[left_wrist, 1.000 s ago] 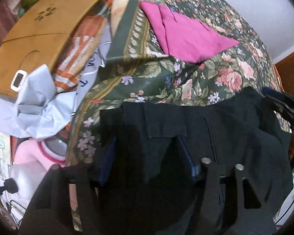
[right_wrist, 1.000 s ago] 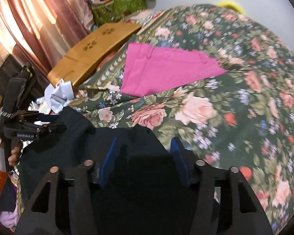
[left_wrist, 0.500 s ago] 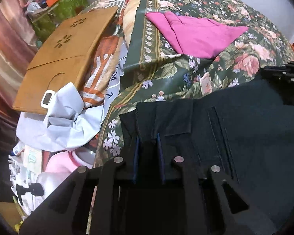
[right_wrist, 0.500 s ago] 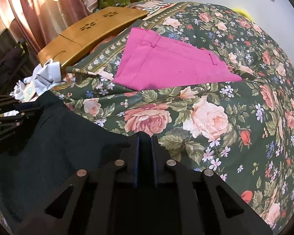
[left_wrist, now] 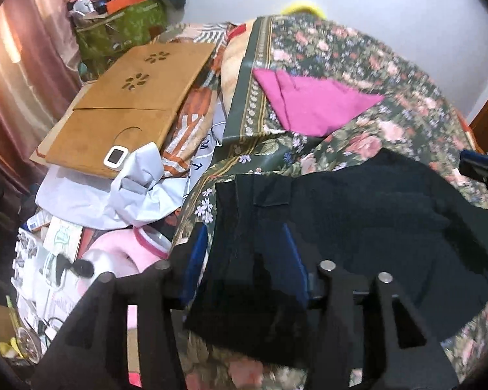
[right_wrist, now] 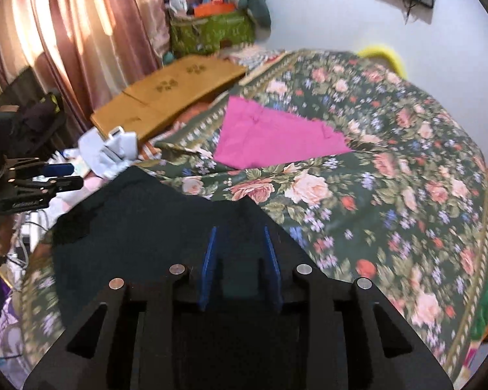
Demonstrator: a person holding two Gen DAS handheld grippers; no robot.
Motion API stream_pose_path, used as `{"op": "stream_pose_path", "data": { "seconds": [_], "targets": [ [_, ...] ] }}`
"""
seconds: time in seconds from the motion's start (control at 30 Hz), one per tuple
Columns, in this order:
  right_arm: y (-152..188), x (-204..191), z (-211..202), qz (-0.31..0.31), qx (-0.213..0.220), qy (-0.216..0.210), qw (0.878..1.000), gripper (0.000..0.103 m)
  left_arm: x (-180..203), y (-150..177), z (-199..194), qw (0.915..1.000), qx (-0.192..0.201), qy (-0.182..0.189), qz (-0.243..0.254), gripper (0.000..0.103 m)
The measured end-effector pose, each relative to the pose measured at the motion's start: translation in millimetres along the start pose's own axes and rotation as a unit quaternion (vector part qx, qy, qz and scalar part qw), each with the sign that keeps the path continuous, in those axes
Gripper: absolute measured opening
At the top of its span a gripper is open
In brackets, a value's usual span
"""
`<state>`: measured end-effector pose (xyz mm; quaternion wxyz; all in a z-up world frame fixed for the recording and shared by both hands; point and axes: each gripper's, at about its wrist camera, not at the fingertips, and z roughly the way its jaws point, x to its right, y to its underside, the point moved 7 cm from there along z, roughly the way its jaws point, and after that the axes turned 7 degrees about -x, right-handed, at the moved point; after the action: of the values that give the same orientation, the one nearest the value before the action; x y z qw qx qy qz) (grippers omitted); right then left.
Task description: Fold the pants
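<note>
Pants (left_wrist: pixel 358 227), dark, lie on the floral bedspread (right_wrist: pixel 390 178) at 6 o'clock in both views. Left gripper (left_wrist: pixel 247 253): fingers apart, dark cloth lying between them. Right gripper (right_wrist: pixel 240 253): fingers apart over the pants. Green bag (right_wrist: pixel 211 31) at 12 o'clock holds boxes, blurred. Pink garment (right_wrist: pixel 270 139) lies farther up the bed. Pants' lower edge is hidden behind the grippers.

Black tool (right_wrist: pixel 240 253), blue pads (right_wrist: pixel 208 260), silver pins.
</note>
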<state>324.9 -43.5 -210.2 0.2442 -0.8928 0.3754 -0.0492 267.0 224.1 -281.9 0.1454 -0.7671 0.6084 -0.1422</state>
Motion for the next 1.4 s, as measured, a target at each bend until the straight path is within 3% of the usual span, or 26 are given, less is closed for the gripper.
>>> {"op": "stream_pose_path", "data": {
  "seconds": [0.1, 0.3, 0.47, 0.7, 0.87, 1.07, 1.13, 1.2, 1.27, 1.33, 1.4],
  "targets": [
    [17.5, -1.5, -26.8, 0.002, 0.017, 0.008, 1.000, 0.032, 3.6, 12.9, -15.7, 0.9999, 0.004, 0.012, -0.006, 0.066],
    [59.7, -4.3, -64.2, 0.008, 0.047, 0.027, 0.999, 0.042, 5.2, 47.1, -28.6, 0.9985, -0.013, 0.044, -0.032, 0.074],
    [92.4, -5.0, -67.0, 0.025, 0.036, 0.021, 0.999, 0.043, 12.6, 72.9, -13.8, 0.9897, -0.062, 0.105, -0.075, 0.074],
    [133.3, -12.4, -58.0, 0.042, -0.004, 0.005, 0.999, 0.043, 29.9, 90.9, -0.6, 0.9760, -0.092, 0.165, -0.108, 0.074],
    [145.2, -14.1, -50.9, 0.033, -0.017, 0.011, 0.999, 0.043, 36.3, 90.6, 12.9, 0.9692, -0.111, 0.181, -0.125, 0.074],
    [139.2, -19.9, -38.2, 0.009, -0.012, 0.024, 1.000, 0.043, 41.4, 81.6, 22.0, 0.9702, -0.110, 0.176, -0.125, 0.074],
    [134.4, -21.7, -34.4, 0.002, -0.006, 0.029, 1.000, 0.043, 41.6, 78.3, 27.3, 0.9706, -0.110, 0.173, -0.127, 0.066],
    [128.3, -26.7, -31.7, -0.010, 0.002, 0.033, 0.999, 0.043, 39.4, 76.6, 34.7, 0.9746, -0.112, 0.147, -0.127, 0.044],
    [124.2, -31.8, -30.5, -0.022, 0.009, 0.032, 0.999, 0.043, 37.8, 75.2, 38.7, 0.9792, -0.104, 0.126, -0.120, 0.030],
    [120.6, -38.5, -27.5, -0.037, 0.012, 0.036, 0.999, 0.043, 37.9, 73.5, 36.8, 0.9854, -0.090, 0.101, -0.104, 0.023],
    [116.8, -43.8, -24.3, -0.054, 0.016, 0.037, 0.998, 0.030, 37.4, 71.3, 30.3, 0.9899, -0.071, 0.081, -0.093, 0.019]
  ]
}}
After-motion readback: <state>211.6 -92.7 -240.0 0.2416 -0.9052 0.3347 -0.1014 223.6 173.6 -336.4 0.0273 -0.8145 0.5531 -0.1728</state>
